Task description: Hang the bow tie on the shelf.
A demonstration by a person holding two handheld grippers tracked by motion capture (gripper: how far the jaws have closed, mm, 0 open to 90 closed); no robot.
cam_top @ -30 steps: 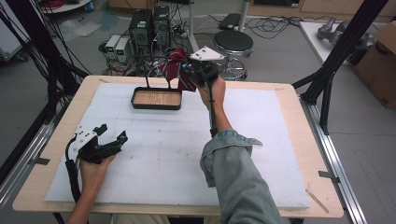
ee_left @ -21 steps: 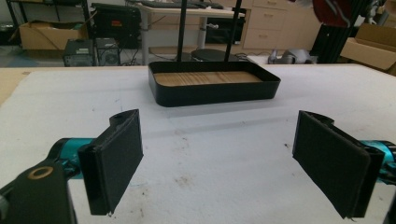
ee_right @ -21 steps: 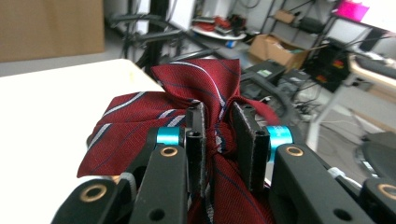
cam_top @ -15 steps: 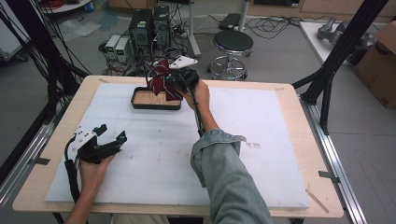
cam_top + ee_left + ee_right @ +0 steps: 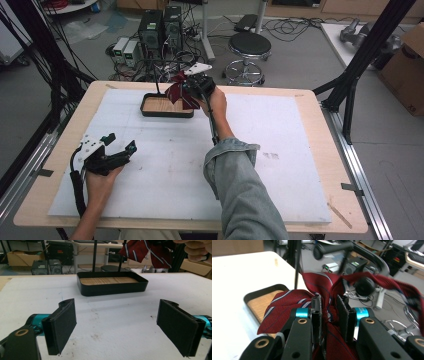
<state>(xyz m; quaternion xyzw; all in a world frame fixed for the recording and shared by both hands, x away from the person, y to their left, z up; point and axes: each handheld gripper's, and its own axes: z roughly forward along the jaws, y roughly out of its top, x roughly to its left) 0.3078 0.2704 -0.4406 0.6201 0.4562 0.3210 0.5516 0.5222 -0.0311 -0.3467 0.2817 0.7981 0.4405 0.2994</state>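
Table (image 5: 310,100), white mat (image 5: 280,165), black tray (image 5: 165,106)

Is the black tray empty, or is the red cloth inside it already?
Empty. The black tray shows a bare wooden bottom, and the right gripper holds the red striped cloth bunched above its right end.

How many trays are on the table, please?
1: a black tray with a wooden bottom sits at the table's far edge, left of centre, just beside the red tie held in the right gripper.

Beyond the left gripper's (image 5: 117,327) wide-apart jaws sits a black tray (image 5: 112,288), with a striped red cloth (image 5: 147,251) hanging above its right end.
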